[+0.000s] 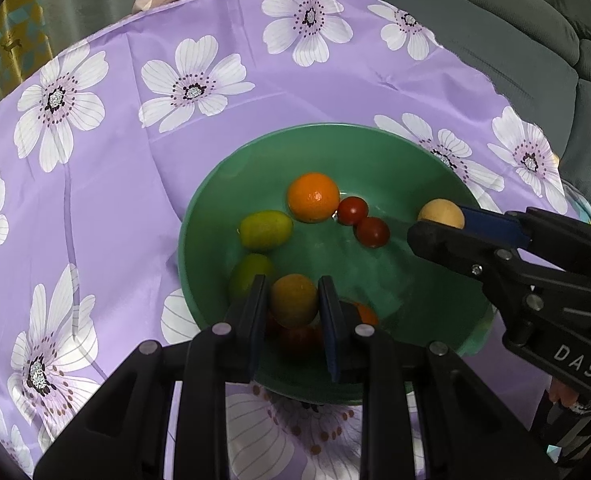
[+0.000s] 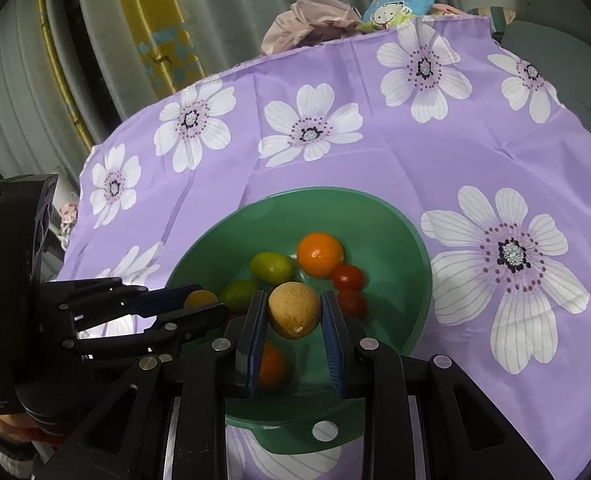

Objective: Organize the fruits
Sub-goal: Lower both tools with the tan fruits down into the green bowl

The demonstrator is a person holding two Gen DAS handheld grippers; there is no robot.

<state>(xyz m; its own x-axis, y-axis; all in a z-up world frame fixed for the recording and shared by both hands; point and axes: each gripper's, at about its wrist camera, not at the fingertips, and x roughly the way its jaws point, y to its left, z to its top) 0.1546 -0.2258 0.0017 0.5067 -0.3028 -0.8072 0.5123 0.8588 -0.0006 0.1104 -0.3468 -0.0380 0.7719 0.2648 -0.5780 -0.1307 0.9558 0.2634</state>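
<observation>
A green bowl (image 1: 223,184) (image 2: 411,240) sits on the purple flowered cloth and holds an orange (image 1: 313,197) (image 2: 320,254), two green fruits (image 1: 265,229) (image 2: 271,267), two red tomatoes (image 1: 352,210) (image 2: 348,277) and more fruit near its front. My left gripper (image 1: 293,300) (image 2: 199,303) is shut on a yellow-orange fruit (image 1: 294,300) (image 2: 200,299) over the bowl's near side. My right gripper (image 2: 293,312) (image 1: 441,220) is shut on a tan round fruit (image 2: 294,315) (image 1: 441,213) above the bowl's right side.
The purple cloth (image 1: 135,152) (image 2: 475,152) covers a round table. A grey sofa (image 1: 535,40) stands to the right. Crumpled pink fabric and a cartoon-print item (image 2: 399,8) lie at the far edge, with curtains (image 2: 175,20) behind.
</observation>
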